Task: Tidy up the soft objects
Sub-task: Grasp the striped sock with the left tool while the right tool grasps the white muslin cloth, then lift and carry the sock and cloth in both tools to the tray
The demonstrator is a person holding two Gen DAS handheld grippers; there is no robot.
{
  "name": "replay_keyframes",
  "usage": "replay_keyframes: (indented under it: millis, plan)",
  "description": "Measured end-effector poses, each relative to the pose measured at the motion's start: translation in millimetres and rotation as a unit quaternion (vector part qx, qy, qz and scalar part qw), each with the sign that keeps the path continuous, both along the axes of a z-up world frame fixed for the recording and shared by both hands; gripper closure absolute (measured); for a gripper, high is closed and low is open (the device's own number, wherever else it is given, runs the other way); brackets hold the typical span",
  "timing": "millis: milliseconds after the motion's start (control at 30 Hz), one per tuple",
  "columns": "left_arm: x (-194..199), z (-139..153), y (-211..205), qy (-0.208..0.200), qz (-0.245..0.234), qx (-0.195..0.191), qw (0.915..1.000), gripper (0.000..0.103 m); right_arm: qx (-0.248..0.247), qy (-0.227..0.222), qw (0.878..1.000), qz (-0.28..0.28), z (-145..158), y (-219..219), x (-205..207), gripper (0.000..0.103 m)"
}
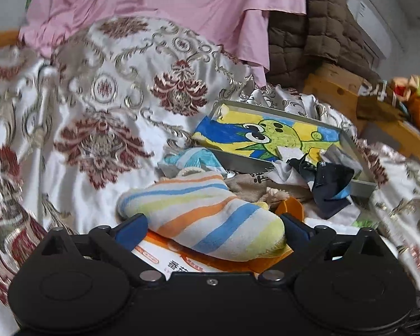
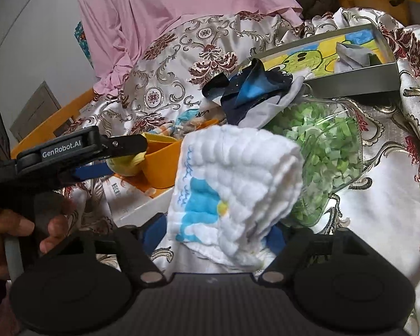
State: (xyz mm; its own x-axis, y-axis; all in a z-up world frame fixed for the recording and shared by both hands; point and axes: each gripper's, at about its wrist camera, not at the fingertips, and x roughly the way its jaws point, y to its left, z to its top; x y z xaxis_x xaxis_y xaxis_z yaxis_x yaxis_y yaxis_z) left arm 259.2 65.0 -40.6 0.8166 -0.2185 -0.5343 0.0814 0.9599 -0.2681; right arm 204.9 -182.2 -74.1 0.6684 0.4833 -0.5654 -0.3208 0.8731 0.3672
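While the left tool [image 1: 214, 231] grips the striped sock [image 1: 201, 218] low in the left wrist frame, the right tool [image 2: 214, 233] has the white quilted cloth [image 2: 235, 193] between its blue pads; whether they press firmly I cannot tell. To do this step well, carry both pieces toward the metal tray [image 1: 361, 187] at centre right and release them flat, clear of the dark sock [image 1: 326, 184] on its rim. The tool bodies hide the fingertips; the tray's far corner is cut off.
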Motion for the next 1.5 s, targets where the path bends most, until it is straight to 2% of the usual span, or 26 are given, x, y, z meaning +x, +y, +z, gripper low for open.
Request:
replay_keyframes:
  millis: [233,333,467,600,700,800,900,1000,1067,1100,1233,1333,1433,1500]
  plan:
    - [0.1,0.2,9.4,0.013,-0.003,-0.05,0.9987,0.022,-0.004,-0.018,1.0,0.005,6.0,3.7,-10.1,0.046]
    - [0.5,-0.7,14.2,0.021,0.0,-0.073,0.9971,0.027,-0.008,-0.028,1.0,0.006,7.1,5.4,-9.9,0.047]
    - [-0.3,-1.8,22.4,0.029,0.014,-0.106,0.9939,0.032,-0.004,-0.018,1.0,-0.005,2.2,2.8,-3.2,0.046]
    - [-1.4,-4.5,35.0,0.037,0.027,-0.154,0.987,0.032,0.002,-0.011,1.0,-0.01,-1.2,0.5,0.9,0.046]
    - [-0.7,-6.4,39.6,0.041,0.032,-0.171,0.9839,0.032,-0.001,-0.012,1.0,-0.008,-2.7,1.6,0.5,0.045]
    - [1.0,-6.1,35.3,0.037,0.028,-0.155,0.9868,0.032,-0.001,-0.013,1.0,-0.008,-3.0,1.4,0.6,0.045]
    - [3.1,-5.3,29.9,0.033,0.02,-0.124,0.9915,0.034,-0.003,-0.016,1.0,-0.004,-2.6,3.3,-0.7,0.05]
    - [2.2,-3.8,27.6,0.029,0.014,-0.115,0.9928,0.042,-0.009,-0.018,1.0,-0.003,-1.8,5.0,-1.9,0.063]
    - [3.0,-3.1,27.9,0.038,0.014,-0.105,0.9937,0.07,-0.009,-0.02,1.0,-0.004,-1.2,5.1,-2.7,0.071]
    - [3.4,-4.6,28.4,0.044,0.014,-0.098,0.9941,0.07,-0.008,-0.02,1.0,-0.004,-0.8,4.9,-2.7,0.072]
    - [3.2,-8.4,33.8,0.046,0.019,-0.121,0.9915,0.07,-0.014,-0.024,1.0,-0.001,0.1,5.3,-4.8,0.075]
    - [6.3,-10.3,29.7,0.045,0.012,-0.113,0.9925,0.064,-0.019,-0.029,0.999,-0.001,0.8,5.8,-5.4,0.075]
    - [7.6,-8.9,20.6,0.036,-0.003,-0.09,0.9953,0.054,-0.031,-0.03,0.999,-0.001,-0.5,7.9,-0.7,0.07]
    - [6.9,-7.9,12.6,0.03,-0.012,-0.058,0.9978,0.053,-0.028,-0.025,0.999,-0.001,-1.5,7.9,2.0,0.07]
